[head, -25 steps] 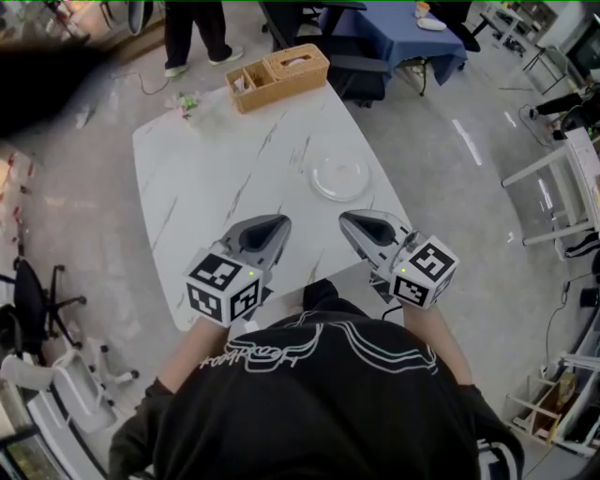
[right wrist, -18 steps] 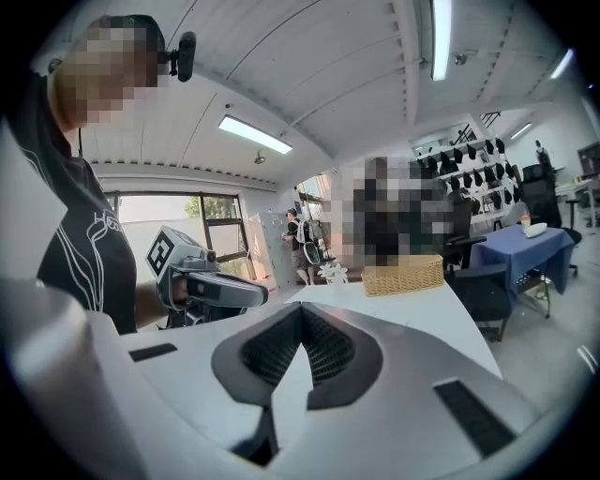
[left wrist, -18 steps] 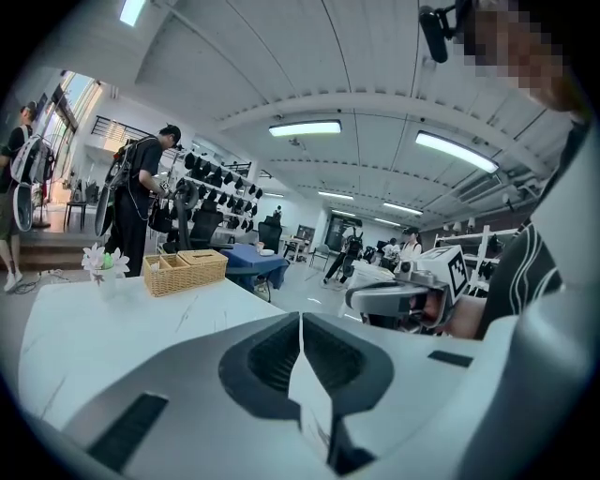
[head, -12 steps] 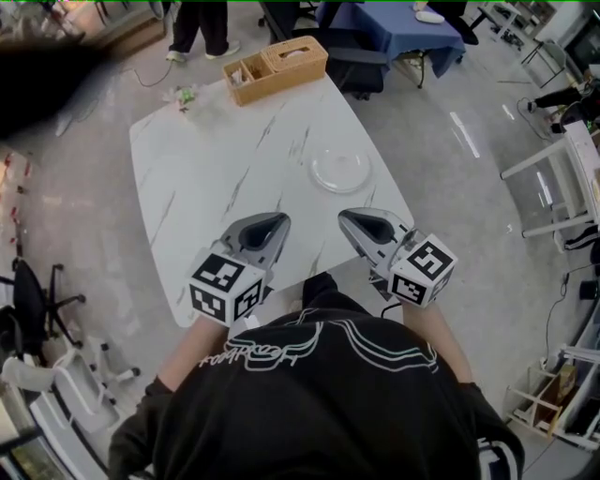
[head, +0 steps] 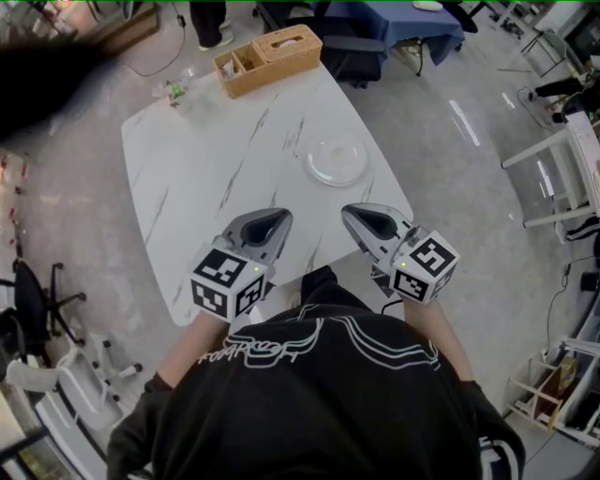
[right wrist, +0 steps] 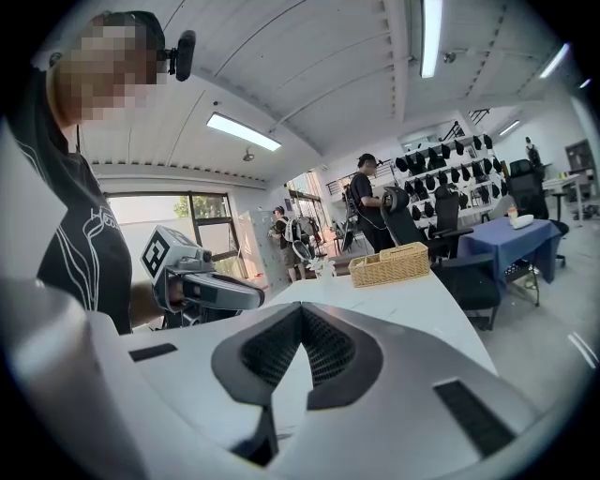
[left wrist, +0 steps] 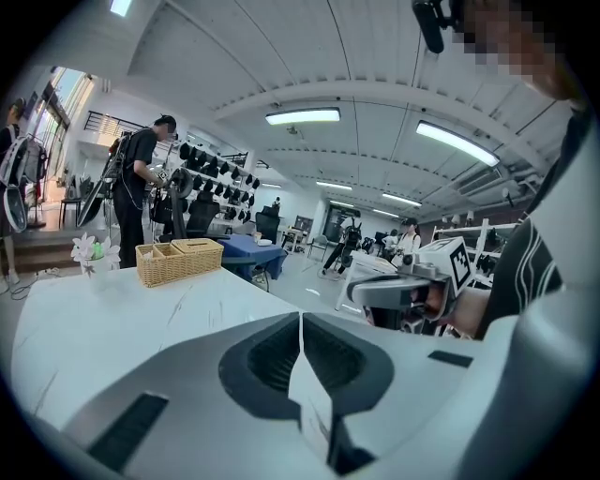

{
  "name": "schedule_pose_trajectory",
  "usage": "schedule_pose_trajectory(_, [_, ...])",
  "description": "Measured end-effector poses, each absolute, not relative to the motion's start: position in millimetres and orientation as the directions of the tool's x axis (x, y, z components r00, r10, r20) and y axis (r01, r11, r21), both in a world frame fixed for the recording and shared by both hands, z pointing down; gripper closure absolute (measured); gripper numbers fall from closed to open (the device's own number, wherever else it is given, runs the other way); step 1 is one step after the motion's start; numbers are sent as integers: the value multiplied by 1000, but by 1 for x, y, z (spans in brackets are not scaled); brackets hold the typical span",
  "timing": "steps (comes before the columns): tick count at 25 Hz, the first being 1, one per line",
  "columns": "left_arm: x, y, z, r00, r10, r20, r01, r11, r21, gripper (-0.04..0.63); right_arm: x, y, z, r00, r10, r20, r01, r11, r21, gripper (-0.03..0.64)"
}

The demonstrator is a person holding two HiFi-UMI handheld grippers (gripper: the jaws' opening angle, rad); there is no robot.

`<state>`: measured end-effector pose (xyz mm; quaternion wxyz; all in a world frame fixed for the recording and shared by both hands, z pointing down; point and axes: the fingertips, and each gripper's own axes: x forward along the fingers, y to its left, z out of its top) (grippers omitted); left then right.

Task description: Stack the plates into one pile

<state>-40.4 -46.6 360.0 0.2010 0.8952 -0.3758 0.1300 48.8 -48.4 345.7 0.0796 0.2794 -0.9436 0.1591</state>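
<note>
A pile of clear glass plates [head: 336, 159] rests on the white marble table [head: 206, 178], toward its right edge. I cannot tell how many plates are in it. My left gripper [head: 278, 218] hovers over the table's near edge, shut with nothing in it; its jaws meet in the left gripper view [left wrist: 300, 315]. To its right, my right gripper [head: 351, 214] is level with it, also shut and empty [right wrist: 302, 306]. Both grippers are well short of the plates. Each shows in the other's view: the right gripper [left wrist: 403, 291] and the left gripper [right wrist: 202, 287].
A wicker basket [head: 269, 58] sits at the table's far edge, with a small bunch of flowers [head: 172, 91] at the far left corner. Chairs and a blue-covered table [head: 394, 23] stand beyond. People stand in the background [left wrist: 141, 178].
The head view has shifted slightly, so the table sits a little differently in frame. Both grippers remain shut and in place near the table's front edge.
</note>
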Motion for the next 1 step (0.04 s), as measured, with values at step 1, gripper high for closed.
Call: schedule_pose_trajectory(1, [-39, -49, 361, 684, -620, 385, -725, -636, 263, 565, 50, -51, 346, -831, -503, 239, -553, 793, -256, 591])
